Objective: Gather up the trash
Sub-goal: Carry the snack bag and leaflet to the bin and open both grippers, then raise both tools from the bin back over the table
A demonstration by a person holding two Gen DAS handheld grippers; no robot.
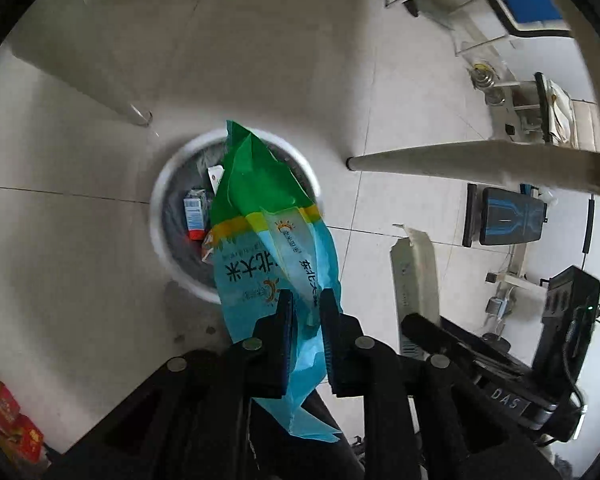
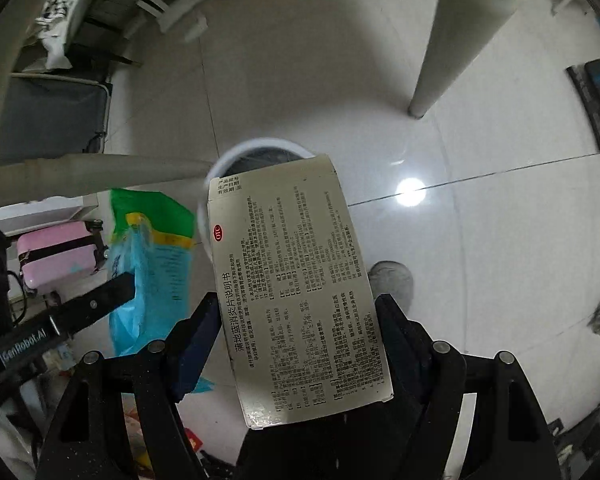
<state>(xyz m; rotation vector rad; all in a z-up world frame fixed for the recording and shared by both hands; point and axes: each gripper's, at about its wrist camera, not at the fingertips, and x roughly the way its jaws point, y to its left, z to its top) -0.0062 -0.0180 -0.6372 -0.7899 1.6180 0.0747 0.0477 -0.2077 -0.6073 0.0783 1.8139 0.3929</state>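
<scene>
My left gripper (image 1: pixel 306 304) is shut on a blue and green plastic rice bag (image 1: pixel 272 240), which hangs over a round white-rimmed trash bin (image 1: pixel 158 216) on the floor. Inside the bin lie a small blue, white and red carton (image 1: pixel 195 214) and other scraps. My right gripper (image 2: pixel 298 308) is shut on a flat beige medicine box (image 2: pixel 296 292) printed with black text, held above the same bin (image 2: pixel 256 150). The rice bag (image 2: pixel 152 264) and the left gripper's finger (image 2: pixel 100 304) show at the left of the right wrist view.
Grey table legs (image 1: pixel 472 162) (image 2: pixel 448 36) stand near the bin on the white tiled floor. A pink suitcase (image 2: pixel 56 256), a grey case (image 2: pixel 52 116), a shoe (image 2: pixel 392 280), a cardboard strip (image 1: pixel 416 276) and black equipment (image 1: pixel 568 320) lie around. Red packets (image 1: pixel 8 416) sit bottom left.
</scene>
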